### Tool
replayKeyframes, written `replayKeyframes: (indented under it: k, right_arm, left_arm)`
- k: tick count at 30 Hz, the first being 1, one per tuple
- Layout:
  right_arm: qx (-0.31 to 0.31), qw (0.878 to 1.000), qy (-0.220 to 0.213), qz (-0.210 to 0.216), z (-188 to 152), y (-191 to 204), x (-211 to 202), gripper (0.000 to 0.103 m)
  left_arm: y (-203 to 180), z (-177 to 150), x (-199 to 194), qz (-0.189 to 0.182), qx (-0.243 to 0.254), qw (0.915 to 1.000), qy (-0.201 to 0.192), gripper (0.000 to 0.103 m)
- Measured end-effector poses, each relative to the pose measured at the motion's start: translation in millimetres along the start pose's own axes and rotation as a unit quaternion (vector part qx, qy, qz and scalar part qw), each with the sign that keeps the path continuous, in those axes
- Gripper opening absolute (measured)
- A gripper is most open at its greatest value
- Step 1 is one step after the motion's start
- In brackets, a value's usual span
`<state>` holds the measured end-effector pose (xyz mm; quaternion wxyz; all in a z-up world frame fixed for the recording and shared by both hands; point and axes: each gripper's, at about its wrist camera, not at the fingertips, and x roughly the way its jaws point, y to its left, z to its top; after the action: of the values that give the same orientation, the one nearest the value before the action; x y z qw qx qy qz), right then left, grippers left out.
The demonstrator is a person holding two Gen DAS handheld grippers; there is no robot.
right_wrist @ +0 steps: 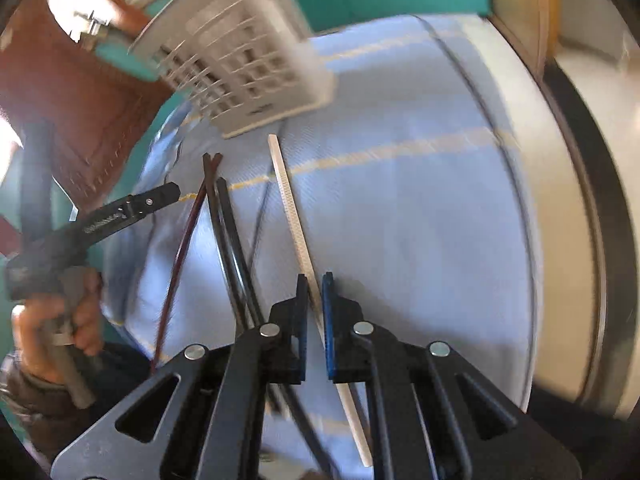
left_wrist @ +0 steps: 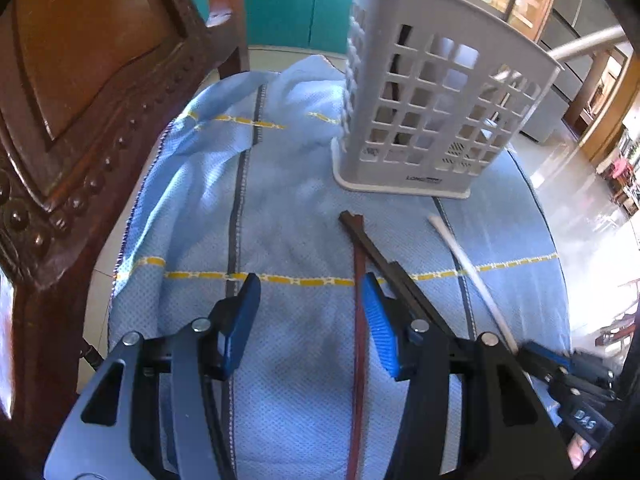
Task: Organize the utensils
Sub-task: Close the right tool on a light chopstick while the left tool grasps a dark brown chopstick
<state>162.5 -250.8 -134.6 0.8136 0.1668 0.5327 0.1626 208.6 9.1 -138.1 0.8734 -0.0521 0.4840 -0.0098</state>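
A white slotted utensil holder (left_wrist: 436, 96) stands on a blue cloth (left_wrist: 288, 208), with dark utensils in it; it also shows in the right wrist view (right_wrist: 236, 60). A reddish-brown chopstick (left_wrist: 360, 320), dark chopsticks (left_wrist: 384, 264) and a white chopstick (left_wrist: 468, 268) lie in front of it. My left gripper (left_wrist: 310, 292) is open, its right pad beside the reddish chopstick. My right gripper (right_wrist: 315, 284) is shut on the white chopstick (right_wrist: 288, 204). The dark chopsticks (right_wrist: 228, 224) and the reddish one (right_wrist: 180, 256) lie to its left.
A carved wooden chair back (left_wrist: 80, 100) stands close on the left. Teal cabinet doors (left_wrist: 296, 0) are behind. The cloth's right edge drops to a shiny floor (left_wrist: 580, 200). The left gripper and hand show in the right wrist view (right_wrist: 100, 224).
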Motion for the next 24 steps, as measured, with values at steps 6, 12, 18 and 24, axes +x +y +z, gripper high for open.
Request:
replayKeyframes:
  k: [6, 12, 18, 24]
  right_arm:
    - [-0.085, 0.994, -0.009, -0.061, 3, 25, -2, 0.028]
    - [-0.199, 0.970, 0.018, -0.140, 38, 61, 44, 0.034]
    - [-0.210, 0.969, 0.036, -0.126, 70, 70, 66, 0.033]
    - [-0.181, 0.978, 0.013, -0.103, 74, 55, 62, 0.007]
  left_arm:
    - [-22, -7, 9, 0.009, 0.044, 0.9988, 0.021, 0.054]
    - [-29, -8, 23, 0.029, 0.061, 0.9973, 0.029, 0.054]
    - [-30, -4, 26, 0.020, 0.053, 0.9982, 0.021, 0.054]
    - [-36, 4, 30, 0.008, 0.067, 0.9977, 0.014, 0.025]
